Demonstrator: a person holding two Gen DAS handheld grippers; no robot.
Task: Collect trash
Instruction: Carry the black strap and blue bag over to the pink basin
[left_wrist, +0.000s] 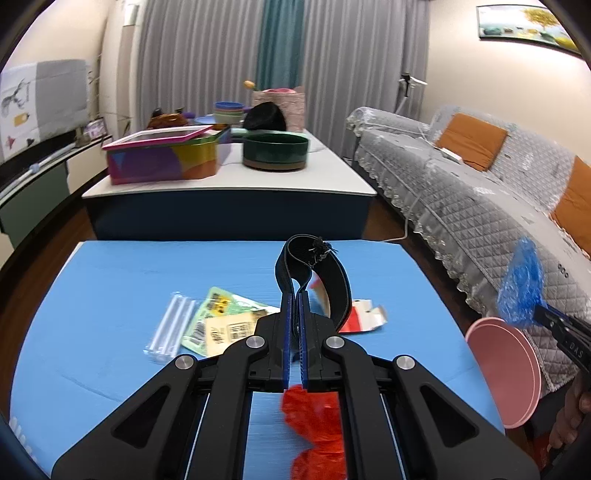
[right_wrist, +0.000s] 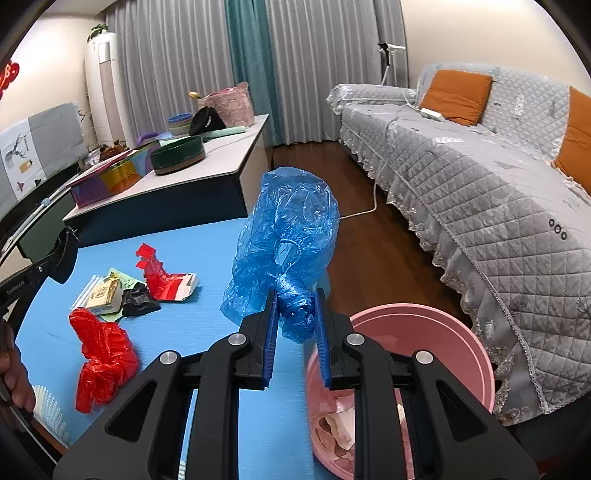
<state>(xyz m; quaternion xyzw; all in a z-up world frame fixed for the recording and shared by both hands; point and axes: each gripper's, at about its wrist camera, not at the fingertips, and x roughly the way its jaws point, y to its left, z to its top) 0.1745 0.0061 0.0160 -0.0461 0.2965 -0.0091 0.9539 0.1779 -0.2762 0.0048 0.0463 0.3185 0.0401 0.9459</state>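
Note:
My left gripper (left_wrist: 295, 295) is shut on a looped black strap (left_wrist: 327, 266), held above the blue table top (left_wrist: 110, 280). Under and ahead of it lie a red plastic bag (left_wrist: 314, 413), a red-and-white carton (left_wrist: 364, 317), green and yellow packets (left_wrist: 221, 321) and a clear wrapper (left_wrist: 170, 326). My right gripper (right_wrist: 295, 295) is shut on a crumpled blue plastic bag (right_wrist: 288, 236), beside and above the pink bin (right_wrist: 424, 314) at the table's right edge. The bin holds some crumpled trash. A crumpled black scrap (right_wrist: 138, 301) lies by the packets.
A white low table (left_wrist: 229, 181) with a colourful box (left_wrist: 162, 158) and a dark green bowl (left_wrist: 275, 149) stands beyond the blue table. A grey-covered sofa (right_wrist: 480, 192) with orange cushions runs along the right. A white cable (right_wrist: 369, 206) lies on the wooden floor between them.

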